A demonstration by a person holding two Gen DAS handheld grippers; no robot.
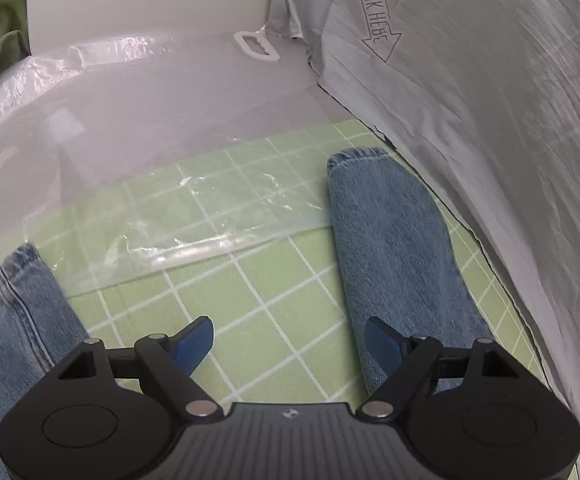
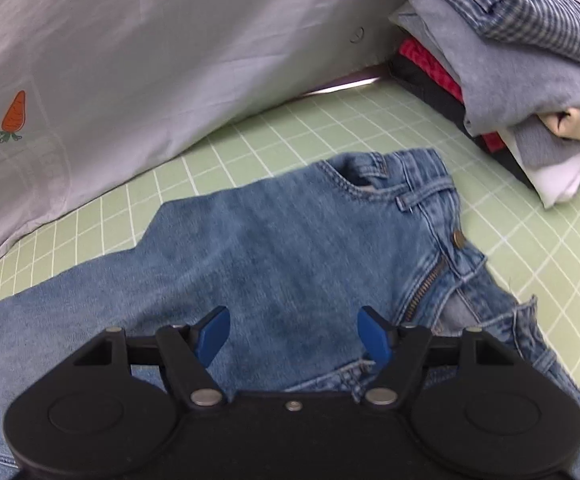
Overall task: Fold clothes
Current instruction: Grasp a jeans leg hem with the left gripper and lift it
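- Left gripper: fingers spread wide, nothing between them. It hangs over the bare green grid mat, in the gap between two pieces of denim.
- Right gripper: fingers spread wide, nothing pinched. It hangs over the seat area of the jeans.
- Jeans, right wrist view: lying flat on the mat, waistband toward the far side, zip open, metal button visible beside the fly. One leg runs off toward the lower left of the frame.
- Jeans, left wrist view: a leg lies along the mat with its hemmed cuff at the far end; its near end passes under the right finger. A second strip of denim lies at the lower left.
- Clear plastic bag: lies flat on the mat beyond the left gripper, its near edge overlapping the green grid, a white slider at its far end. No contents can be made out inside it.
- Grey sheet: rises behind the jeans, printed with a small carrot. In the left wrist view the grey sheet carries an arrow marking and runs beside the cuff.
- Pile of clothes: stacked on the mat at far right, well apart from the jeans; checked, grey, red, black and white layers show.
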